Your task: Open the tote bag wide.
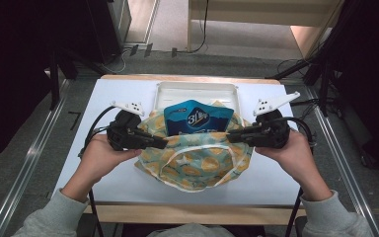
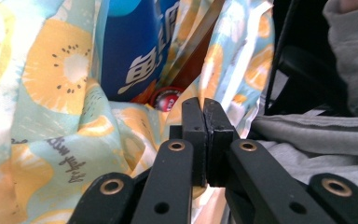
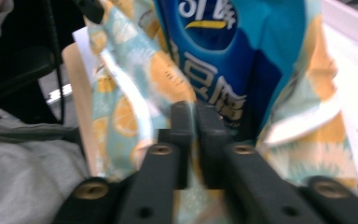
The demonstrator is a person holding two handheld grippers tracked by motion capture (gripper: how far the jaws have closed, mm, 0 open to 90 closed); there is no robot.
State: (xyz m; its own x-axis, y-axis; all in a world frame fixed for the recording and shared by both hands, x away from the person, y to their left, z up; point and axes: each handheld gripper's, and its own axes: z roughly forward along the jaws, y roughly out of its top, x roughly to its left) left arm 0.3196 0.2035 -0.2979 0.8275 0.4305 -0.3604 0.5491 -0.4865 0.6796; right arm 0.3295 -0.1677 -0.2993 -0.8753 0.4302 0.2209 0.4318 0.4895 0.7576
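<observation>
Left gripper [image 1: 164, 143] lay level at the left edge of the fruit-print bag [image 1: 197, 165], held by the person's left hand [image 1: 98, 155], tips pointing inward to the right. In the left gripper view its jaws stood clenched together, pad against pad, on the bag's edge; the fabric seemed to be nipped between them, though the pinch itself was hard to make out.

The bag sat at the middle of the white table [image 1: 276, 173], its mouth spread between the two grippers. A blue snack packet [image 1: 197, 117] stood upright inside, its top rising above the bag's rim. Deeper in the bag, the left gripper view showed a small red-and-dark round item [image 2: 166, 98], too unclear to name. Just behind the bag lay a white tray [image 1: 168, 91].

Right gripper [image 1: 229, 137], in the right hand [image 1: 296, 150], pointed inward to the left at the bag's right edge. Its jaws were likewise clenched on the fabric rim, the blue packet just beyond them.
</observation>
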